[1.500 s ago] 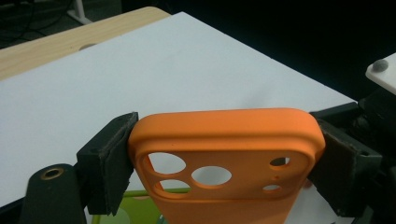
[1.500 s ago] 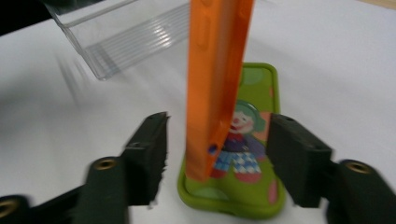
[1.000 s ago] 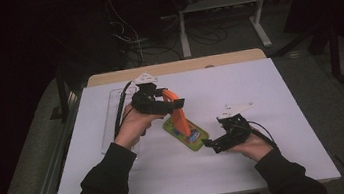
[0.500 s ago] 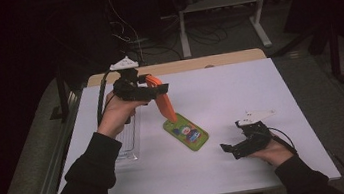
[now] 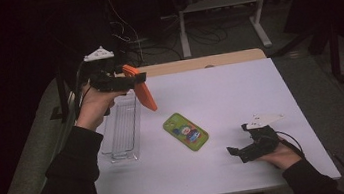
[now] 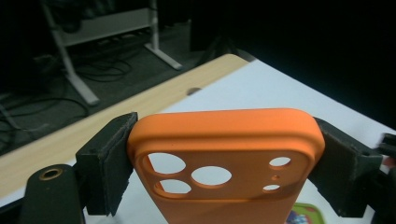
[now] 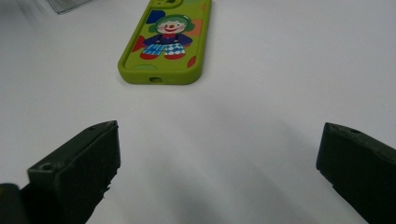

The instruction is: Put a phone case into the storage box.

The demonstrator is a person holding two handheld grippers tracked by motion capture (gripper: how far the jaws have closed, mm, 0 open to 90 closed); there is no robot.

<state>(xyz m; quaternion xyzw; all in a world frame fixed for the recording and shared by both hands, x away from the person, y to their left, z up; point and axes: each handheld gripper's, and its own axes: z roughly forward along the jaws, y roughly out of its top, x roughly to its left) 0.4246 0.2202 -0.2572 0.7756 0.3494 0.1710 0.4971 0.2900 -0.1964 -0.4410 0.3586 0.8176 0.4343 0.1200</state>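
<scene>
The left gripper (image 6: 224,161) clamped the orange silicone phone case (image 6: 224,163) by its sides, raised above the clear plastic tray (image 5: 123,129). The right gripper (image 7: 219,172) rested with jaws apart and empty on the white worktop (image 5: 239,88), near the green clown-print phone case (image 7: 166,39).

Tray (image 5: 122,128) left of phone case (image 5: 185,131)

a dim lab: white worktable (image 5: 240,93), floor cables (image 5: 153,49), metal stand (image 5: 218,5).

orange phone case (image 6: 224,154) | green phone case (image 5: 185,131) (clown print) | white table (image 5: 239,88)
</scene>
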